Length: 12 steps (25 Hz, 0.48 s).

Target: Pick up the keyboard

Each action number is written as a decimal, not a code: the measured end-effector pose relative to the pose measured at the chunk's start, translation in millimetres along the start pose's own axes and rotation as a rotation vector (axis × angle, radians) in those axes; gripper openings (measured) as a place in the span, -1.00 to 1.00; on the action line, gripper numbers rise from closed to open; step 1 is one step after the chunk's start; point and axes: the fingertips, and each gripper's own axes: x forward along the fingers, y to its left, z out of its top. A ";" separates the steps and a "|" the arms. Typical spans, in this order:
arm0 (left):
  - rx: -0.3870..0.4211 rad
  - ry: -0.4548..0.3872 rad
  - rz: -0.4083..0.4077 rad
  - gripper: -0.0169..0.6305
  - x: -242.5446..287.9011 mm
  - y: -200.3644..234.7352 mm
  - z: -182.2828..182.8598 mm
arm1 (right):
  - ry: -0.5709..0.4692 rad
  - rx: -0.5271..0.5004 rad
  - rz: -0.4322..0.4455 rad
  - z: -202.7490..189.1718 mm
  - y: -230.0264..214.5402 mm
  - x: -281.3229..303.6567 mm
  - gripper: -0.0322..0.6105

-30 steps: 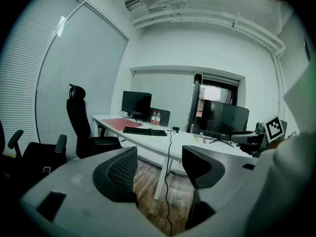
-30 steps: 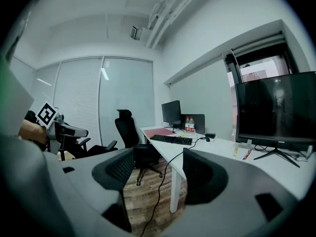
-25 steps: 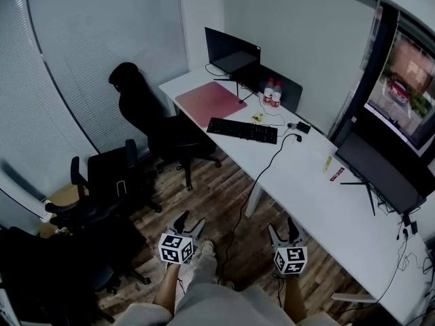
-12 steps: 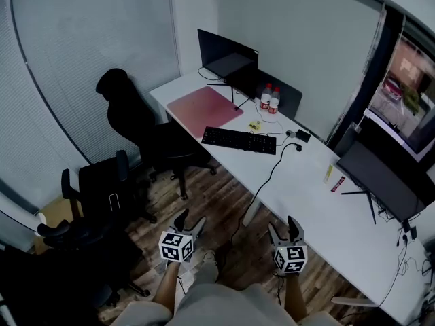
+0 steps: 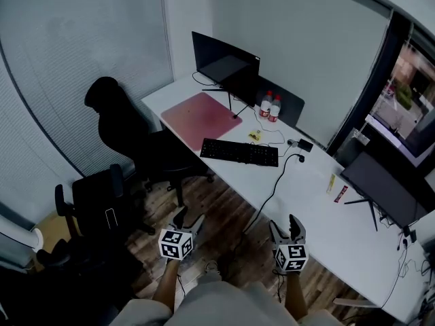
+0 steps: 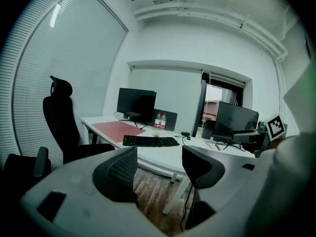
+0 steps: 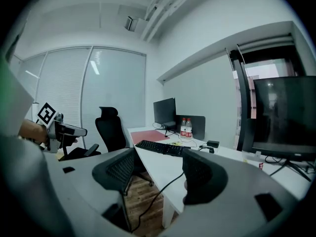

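Keyboard (image 5: 239, 152) well ahead of left tool (image 5: 189, 217) and right tool (image 5: 283, 223), both open, seemingly empty

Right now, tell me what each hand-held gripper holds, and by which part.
Nothing: the left hand-held gripper and right hand-held gripper are open and empty; the keyboard lies on the desk.

We record two hand-held units of one pattern. The left tool (image 5: 189, 217) and the right tool (image 5: 285, 224) each carry a white cube (image 5: 175, 244) faced with black square markers. In the gripper views each housing (image 6: 64, 191) is a pale grey moulded shell. The jaws are dark, with finely gridded pads (image 6: 122, 168). The person wears a grey garment (image 5: 204, 304).
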 end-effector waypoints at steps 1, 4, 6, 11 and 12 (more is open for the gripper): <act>0.000 0.000 -0.005 -0.12 5.8 5.6 2.9 | 0.000 0.001 -0.006 2.3 0.1 6.4 0.01; -0.001 0.003 -0.019 -0.12 21.6 21.4 10.3 | 0.003 0.002 -0.024 8.4 0.8 23.4 0.01; 0.001 0.001 -0.031 -0.12 32.3 31.2 16.8 | 0.002 0.001 -0.039 13.8 0.9 34.4 0.01; 0.000 0.002 -0.062 -0.12 56.1 52.9 25.3 | 0.008 -0.001 -0.071 19.9 3.9 57.1 0.01; -0.001 0.004 -0.068 -0.12 59.7 56.6 25.3 | 0.010 -0.001 -0.077 20.3 5.2 60.5 0.01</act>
